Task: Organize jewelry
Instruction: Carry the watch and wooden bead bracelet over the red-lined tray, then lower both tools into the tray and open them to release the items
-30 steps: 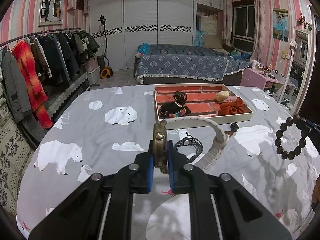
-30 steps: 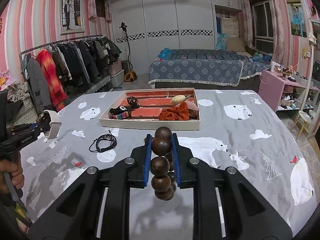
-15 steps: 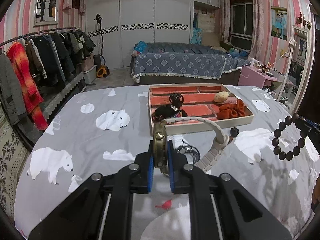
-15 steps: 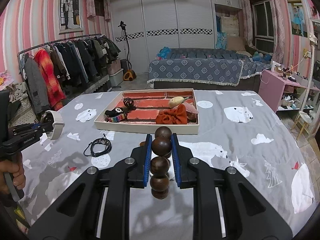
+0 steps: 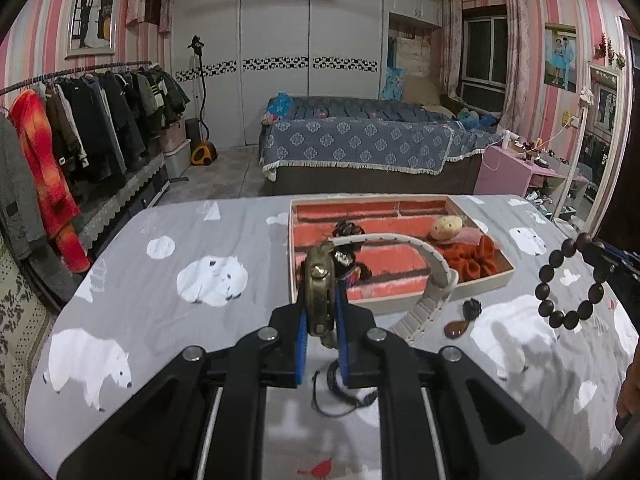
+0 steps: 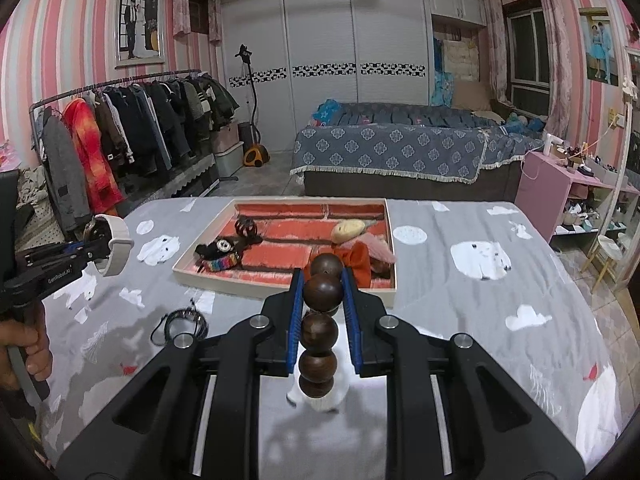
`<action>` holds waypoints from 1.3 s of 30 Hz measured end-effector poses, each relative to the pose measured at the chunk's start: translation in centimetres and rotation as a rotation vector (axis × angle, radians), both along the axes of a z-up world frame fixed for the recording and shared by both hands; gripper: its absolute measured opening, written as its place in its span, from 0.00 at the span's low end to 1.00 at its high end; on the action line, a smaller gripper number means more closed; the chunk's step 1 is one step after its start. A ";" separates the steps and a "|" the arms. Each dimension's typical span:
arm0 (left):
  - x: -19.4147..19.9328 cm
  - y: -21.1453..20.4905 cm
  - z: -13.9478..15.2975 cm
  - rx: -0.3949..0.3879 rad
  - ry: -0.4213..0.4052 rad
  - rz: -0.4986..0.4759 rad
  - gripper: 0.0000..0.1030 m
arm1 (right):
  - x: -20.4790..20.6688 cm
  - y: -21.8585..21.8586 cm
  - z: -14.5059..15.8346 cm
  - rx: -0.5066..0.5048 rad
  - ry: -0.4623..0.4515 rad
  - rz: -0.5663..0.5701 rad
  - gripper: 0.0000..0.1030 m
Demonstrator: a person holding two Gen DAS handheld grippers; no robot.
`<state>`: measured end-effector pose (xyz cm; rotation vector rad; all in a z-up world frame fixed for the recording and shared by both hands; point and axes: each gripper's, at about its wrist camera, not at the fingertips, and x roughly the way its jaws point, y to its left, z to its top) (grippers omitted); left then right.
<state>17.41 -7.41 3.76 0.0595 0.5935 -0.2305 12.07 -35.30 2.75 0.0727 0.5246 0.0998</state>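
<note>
**Carrying Two Pieces Toward the Tray**

Holding firm, the left tongs (image 5: pixel 322 316) are clenched on the brass case of a watch (image 5: pixel 320 280), gripped edge-on so its white strap (image 5: pixel 424 276) arcs free to the right and hangs clear of the cloth. The right tongs (image 6: pixel 322 308) are clamped on a dark wooden bead bracelet (image 6: pixel 322 320), pinched at one bead — the rest of the loop dangles below the pads. Both pieces are airborne, neither touching the worktop (image 5: pixel 160 280).

Just beyond both tongs sits the jewelry tray (image 6: pixel 208 280), its red-lined compartments already holding a black hair clip (image 6: pixel 246 226), a dark bundle with a multicoloured band (image 6: pixel 218 256), an orange scrunchie (image 6: pixel 356 260) and a pale oval piece (image 6: pixel 346 230). Judged from this, sorting is partway done.

Loose on the polar-bear cloth remain a black cord (image 6: pixel 182 322) near the left tongs, plus a small dark clip (image 5: pixel 472 308) and a brown piece (image 5: pixel 454 330) by the tray's near wall. Edge grips suit lowering each piece into a narrow compartment; the swinging strap and beads could snag the rim.
</note>
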 end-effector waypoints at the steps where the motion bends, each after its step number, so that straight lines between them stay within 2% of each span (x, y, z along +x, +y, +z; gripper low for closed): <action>1: 0.3 -0.2 0.1 -0.002 -0.002 -0.001 0.12 | 0.5 0.0 0.2 -0.004 -0.006 -0.003 0.19; 9: 3.2 -2.0 0.4 -0.015 -0.010 -0.015 0.12 | 4.2 0.2 1.5 0.000 -0.038 -0.004 0.19; 19: 8.7 -4.2 1.2 -0.017 -0.032 -0.020 0.12 | 9.3 1.0 2.7 -0.019 -0.062 0.016 0.19; 24: 12.0 -5.4 0.1 -0.023 -0.004 -0.011 0.12 | 13.2 1.4 2.6 -0.026 -0.060 0.026 0.19; 30: 14.9 -6.6 -3.7 -0.052 0.048 -0.032 0.12 | 17.5 1.8 0.6 -0.013 -0.021 0.032 0.19; 35: 16.1 -8.0 -7.2 -0.002 0.092 -0.047 0.12 | 19.8 2.5 -3.1 -0.012 0.045 0.040 0.19; 39: 16.1 -7.9 -8.6 0.012 0.105 -0.047 0.12 | 20.7 3.0 -5.4 -0.030 0.081 0.038 0.19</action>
